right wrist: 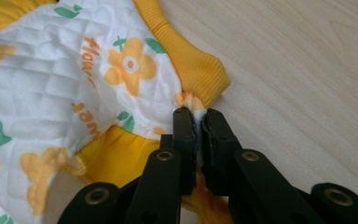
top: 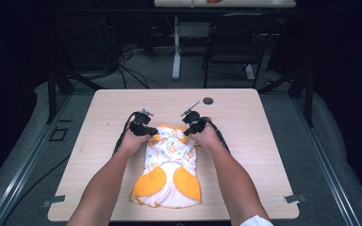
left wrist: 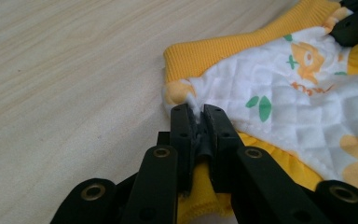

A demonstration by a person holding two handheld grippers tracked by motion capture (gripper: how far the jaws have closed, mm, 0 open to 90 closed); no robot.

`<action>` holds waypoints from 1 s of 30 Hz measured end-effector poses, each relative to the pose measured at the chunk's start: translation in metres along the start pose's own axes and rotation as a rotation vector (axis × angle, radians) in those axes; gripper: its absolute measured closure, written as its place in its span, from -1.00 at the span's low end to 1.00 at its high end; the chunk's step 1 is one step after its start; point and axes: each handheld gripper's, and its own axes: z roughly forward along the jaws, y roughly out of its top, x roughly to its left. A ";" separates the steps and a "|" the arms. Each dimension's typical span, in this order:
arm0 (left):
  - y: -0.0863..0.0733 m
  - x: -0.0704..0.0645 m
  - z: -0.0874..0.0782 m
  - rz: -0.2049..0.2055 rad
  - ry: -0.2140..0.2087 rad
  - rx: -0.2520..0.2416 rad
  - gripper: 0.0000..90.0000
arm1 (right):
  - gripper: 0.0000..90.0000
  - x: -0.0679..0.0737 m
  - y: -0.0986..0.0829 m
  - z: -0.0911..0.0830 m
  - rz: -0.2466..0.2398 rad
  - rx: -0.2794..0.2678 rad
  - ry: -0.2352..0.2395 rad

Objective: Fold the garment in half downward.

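Yellow-and-white quilted baby garment (top: 169,165) sits mid-frame on the wooden table (top: 245,122). Left gripper (left wrist: 198,114) and right gripper (right wrist: 196,116) are each clamped tight on a corner by the ribbed band. Looks like folding's barely started, bottom half lies flat.

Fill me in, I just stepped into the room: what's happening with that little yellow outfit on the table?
A person is working a small quilted baby garment, white with orange flowers and yellow trim, lying flat on the wooden table. The left gripper is shut on the fabric at one corner by the yellow ribbed band, and the right gripper is shut on the opposite corner. Both hold the garment's far end, away from the person.
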 end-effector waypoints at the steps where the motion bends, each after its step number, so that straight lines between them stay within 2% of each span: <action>1: 0.000 0.000 0.000 0.001 -0.003 -0.001 0.85 | 0.88 0.000 0.000 0.000 -0.010 0.004 -0.005; 7: 0.002 -0.003 -0.004 0.022 0.014 0.007 0.87 | 0.90 0.002 0.001 -0.004 -0.028 0.007 -0.018; 8: 0.002 -0.003 -0.006 0.024 0.019 0.005 0.87 | 0.90 0.004 0.001 -0.005 -0.017 -0.010 -0.017; 10: 0.002 -0.003 -0.008 0.024 0.018 0.004 0.87 | 0.90 0.004 0.002 -0.009 -0.033 -0.007 -0.014; 12: 0.004 -0.005 -0.015 0.030 0.017 -0.009 0.87 | 0.90 0.007 0.002 -0.014 -0.020 -0.036 -0.005; 18: 0.008 -0.008 -0.033 0.040 0.000 -0.050 0.87 | 0.90 0.009 0.003 -0.034 -0.062 -0.039 -0.001; 20: 0.010 -0.008 -0.039 0.046 -0.004 -0.059 0.87 | 0.90 0.008 0.002 -0.040 -0.036 -0.079 0.007; 27: 0.017 -0.013 -0.061 0.083 -0.006 -0.087 0.87 | 0.90 0.008 0.004 -0.062 -0.064 -0.135 0.017; 30: 0.021 -0.015 -0.070 0.094 -0.004 -0.105 0.87 | 0.90 0.009 0.005 -0.071 -0.058 -0.165 0.016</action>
